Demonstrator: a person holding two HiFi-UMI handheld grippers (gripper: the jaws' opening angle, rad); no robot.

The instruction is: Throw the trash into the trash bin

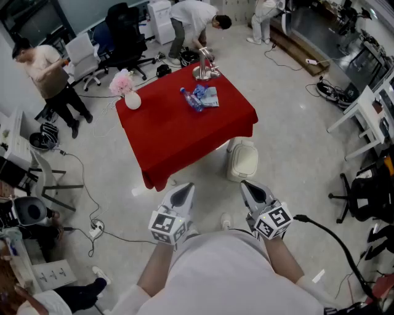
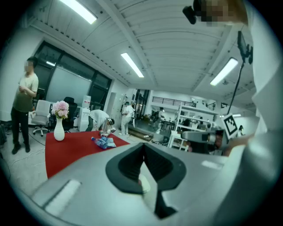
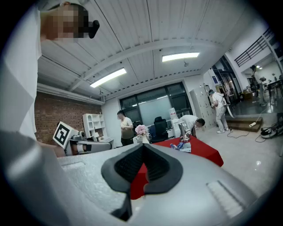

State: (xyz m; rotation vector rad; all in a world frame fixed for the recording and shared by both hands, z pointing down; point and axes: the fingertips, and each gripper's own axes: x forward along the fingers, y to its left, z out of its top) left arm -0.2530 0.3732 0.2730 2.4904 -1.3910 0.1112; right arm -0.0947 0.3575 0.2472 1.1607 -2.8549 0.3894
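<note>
Held the left gripper (image 1: 183,193) and the right gripper (image 1: 253,191) side by side, low before the torso, both aimed toward a red table (image 1: 166,141). Pressed the fingers of each together tip to tip, as read in the left gripper view and the right gripper view, with nothing clamped between them. Showed the trash on the far half of the tabletop: a blue bottle (image 1: 191,100) lying on its side, touching a pale wrapper (image 1: 210,97), well apart from both grippers. Showed also, nearer the far corner, a shiny metal stand (image 1: 205,69) and, at the left corner, a white vase (image 1: 132,100) of pink flowers. Showed the trash bin (image 1: 243,161), cream with its lid down, on the floor just beside the table's near right edge, between the table and the right gripper. Included, beyond the table, a standing person (image 1: 48,67) at left and a bent-over person (image 1: 194,18) at the far corner.
</note>
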